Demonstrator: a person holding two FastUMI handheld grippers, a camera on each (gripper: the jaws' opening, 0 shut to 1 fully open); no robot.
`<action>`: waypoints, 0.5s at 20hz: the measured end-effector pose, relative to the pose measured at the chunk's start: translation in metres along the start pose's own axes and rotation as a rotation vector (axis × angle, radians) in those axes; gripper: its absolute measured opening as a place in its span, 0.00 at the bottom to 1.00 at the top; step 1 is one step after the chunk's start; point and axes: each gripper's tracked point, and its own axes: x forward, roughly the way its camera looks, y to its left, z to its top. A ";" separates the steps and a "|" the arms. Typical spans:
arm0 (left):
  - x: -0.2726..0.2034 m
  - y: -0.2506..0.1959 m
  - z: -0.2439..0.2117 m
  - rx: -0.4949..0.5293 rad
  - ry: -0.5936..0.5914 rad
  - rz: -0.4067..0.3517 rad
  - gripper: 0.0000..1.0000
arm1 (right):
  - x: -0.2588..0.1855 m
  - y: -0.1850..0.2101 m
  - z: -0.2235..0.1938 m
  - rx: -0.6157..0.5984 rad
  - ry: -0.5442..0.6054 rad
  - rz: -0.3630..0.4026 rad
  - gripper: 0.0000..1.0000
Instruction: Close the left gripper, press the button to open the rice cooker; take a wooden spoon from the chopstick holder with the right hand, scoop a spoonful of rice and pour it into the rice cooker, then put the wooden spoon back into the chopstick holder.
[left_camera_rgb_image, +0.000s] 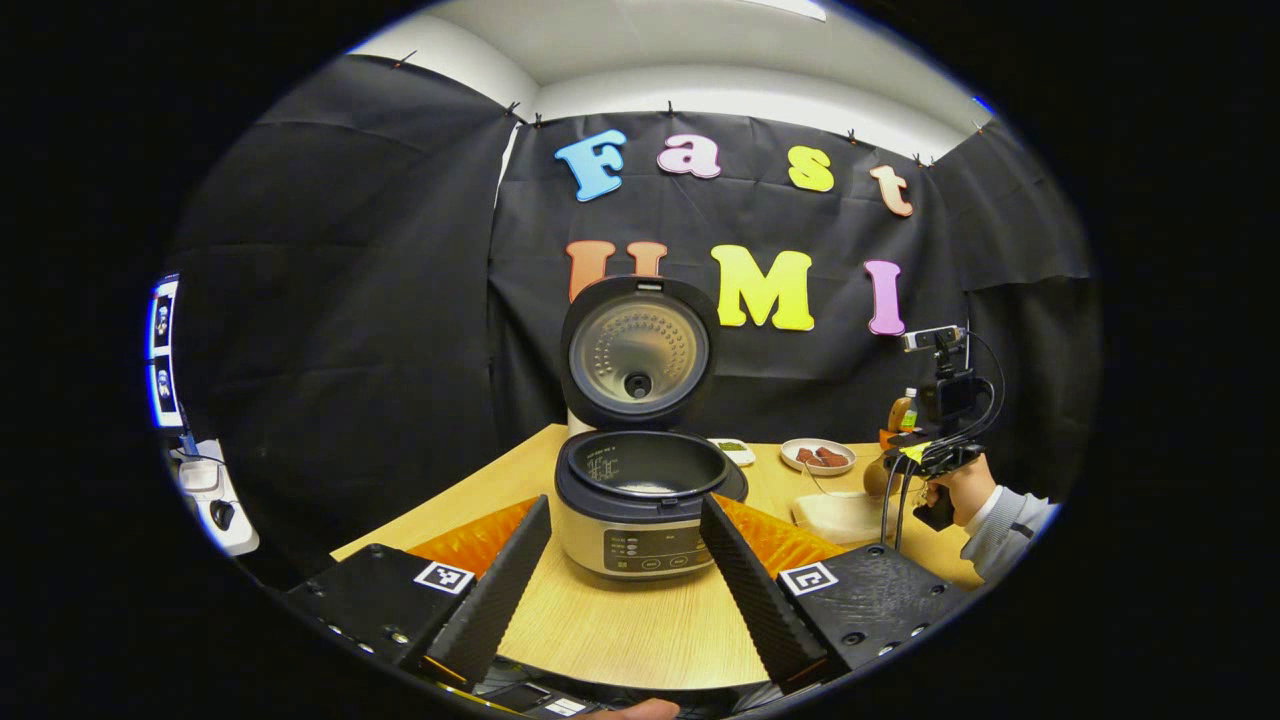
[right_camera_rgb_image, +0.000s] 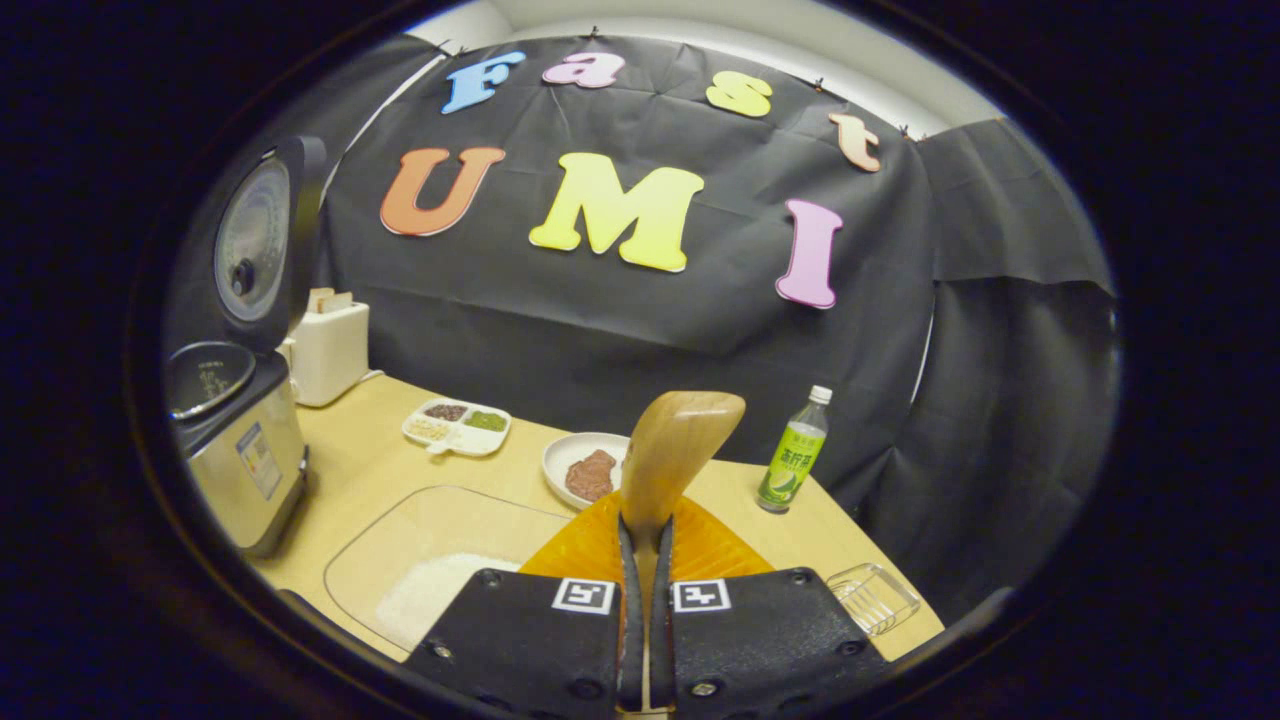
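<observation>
Upright, wooden spoon between right gripper fingers

The left gripper view sits low over the near edge of the table, facing the far wall head-on, with the open cooker close in front and centred. The right gripper view looks from farther right, also toward the far wall, slightly down across the table; the cooker stands at its left edge. Both views share the cooker, the tabletop and the plate.
</observation>
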 end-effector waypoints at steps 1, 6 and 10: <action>-0.002 0.000 0.000 -0.004 -0.001 -0.003 0.96 | 0.003 0.008 -0.006 0.004 0.010 0.023 0.08; -0.006 0.003 0.004 0.007 -0.019 -0.003 0.96 | -0.008 0.056 -0.015 0.133 0.067 0.177 0.08; -0.006 0.003 0.005 0.005 -0.023 -0.008 0.96 | -0.022 0.075 -0.015 0.272 0.124 0.265 0.08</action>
